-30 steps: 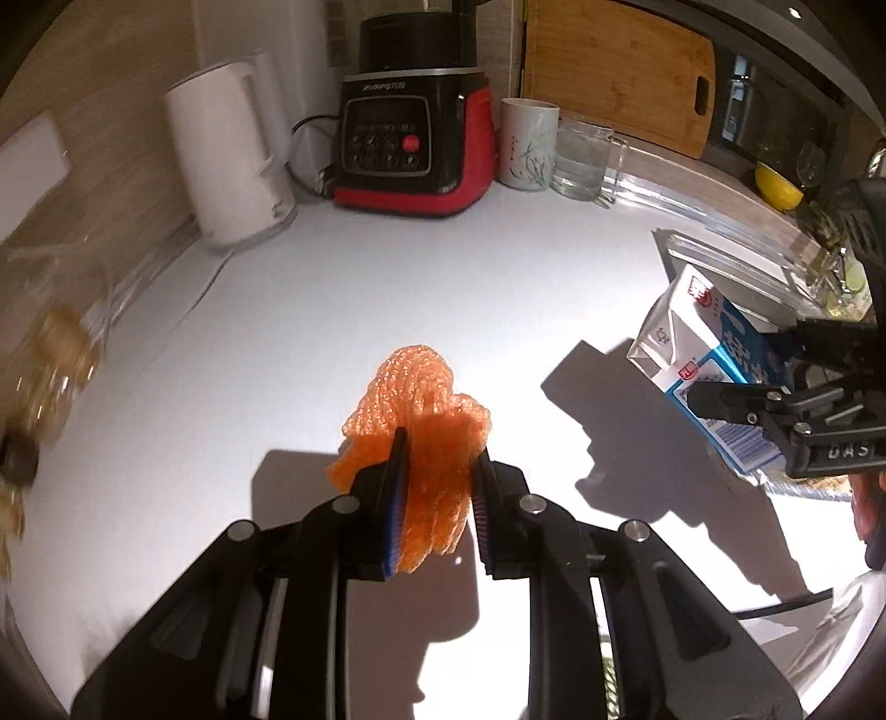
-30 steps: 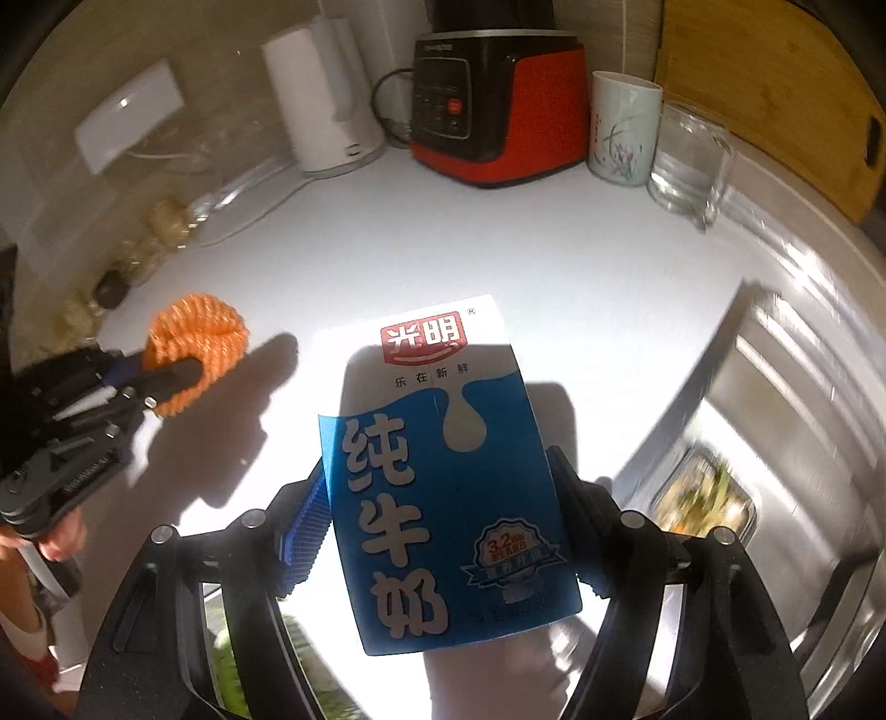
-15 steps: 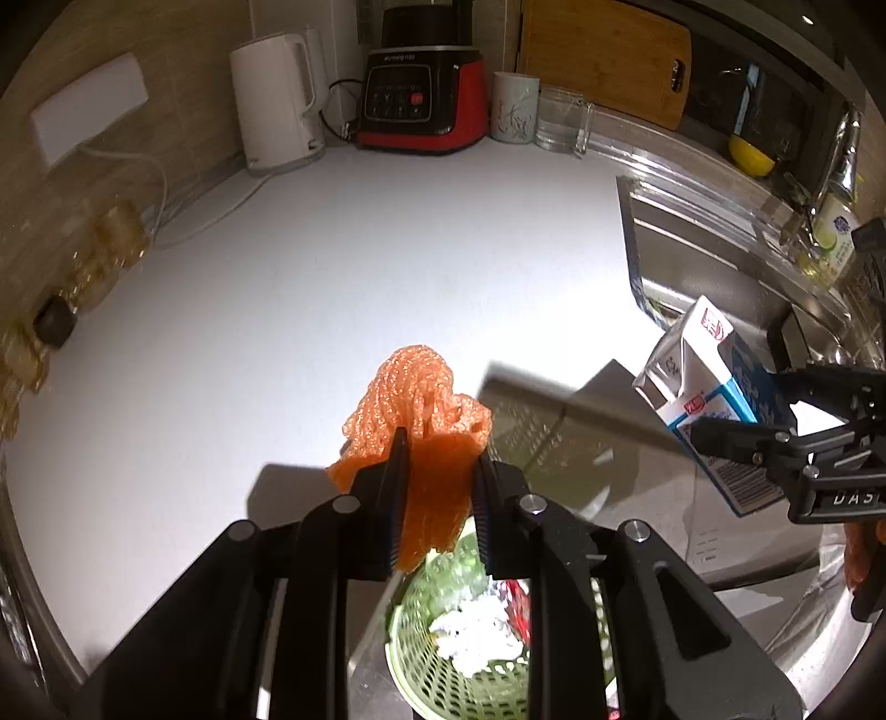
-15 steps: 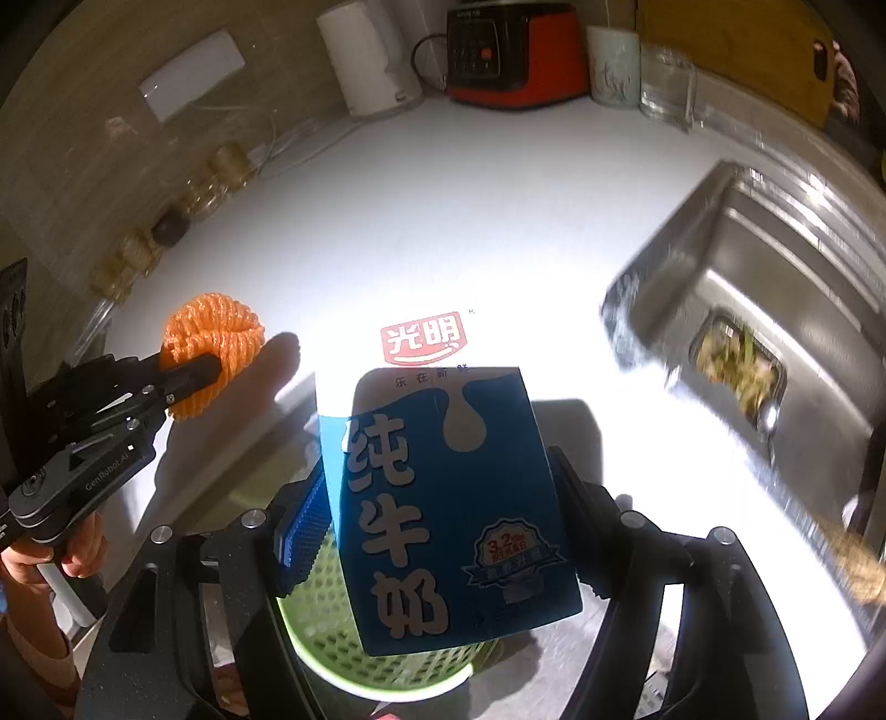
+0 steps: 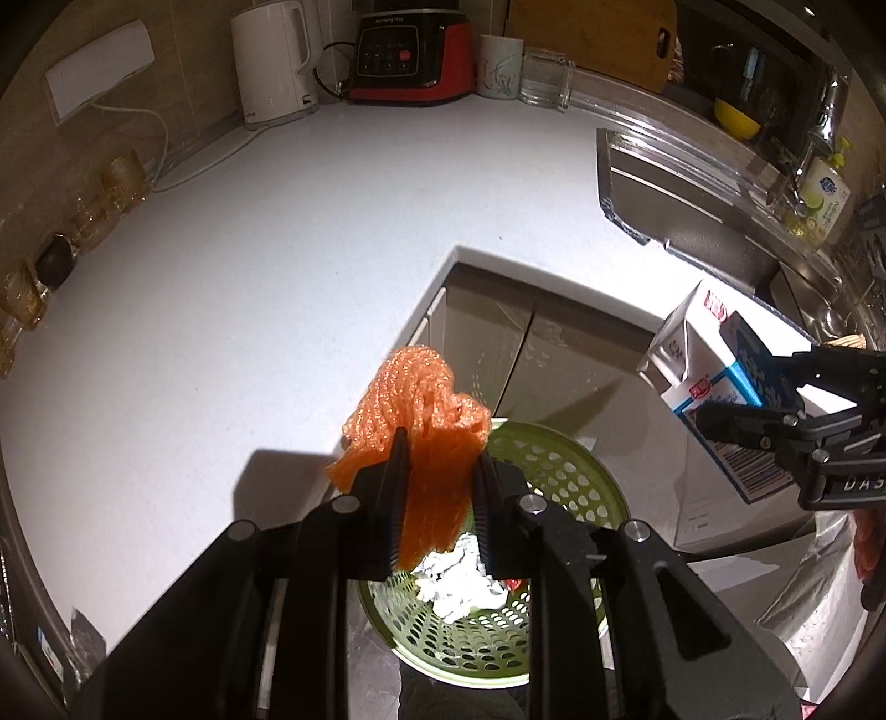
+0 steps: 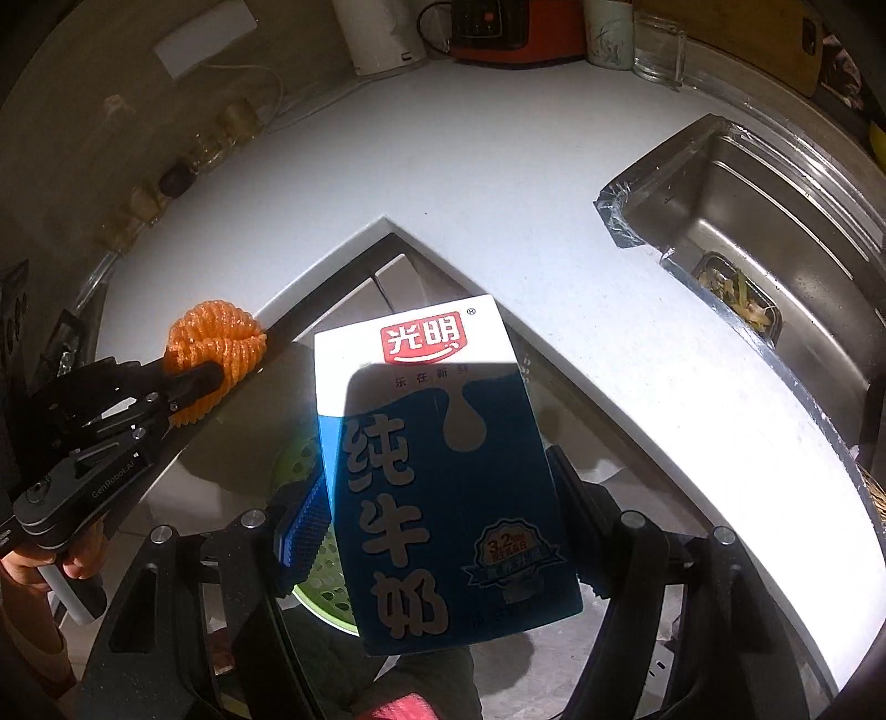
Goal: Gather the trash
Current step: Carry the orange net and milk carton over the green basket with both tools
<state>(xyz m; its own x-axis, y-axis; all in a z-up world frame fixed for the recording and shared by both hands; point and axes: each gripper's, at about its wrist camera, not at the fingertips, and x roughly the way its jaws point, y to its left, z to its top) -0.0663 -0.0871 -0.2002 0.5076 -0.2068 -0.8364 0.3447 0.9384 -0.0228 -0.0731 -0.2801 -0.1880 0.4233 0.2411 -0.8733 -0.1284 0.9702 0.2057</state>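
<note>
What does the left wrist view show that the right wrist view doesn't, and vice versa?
Left only: white crumpled trash in the green basket, a soap bottle and a yellow bowl.
Right only: the carton's printed front and scraps in the sink.
Both: the orange net, the carton, the basket, the kettle.

Home kitchen: sink (image 6: 775,221), kettle (image 5: 271,61), blender (image 5: 410,52), countertop (image 5: 277,249).

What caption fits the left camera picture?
Left gripper holds orange foam net above green bin.
</note>
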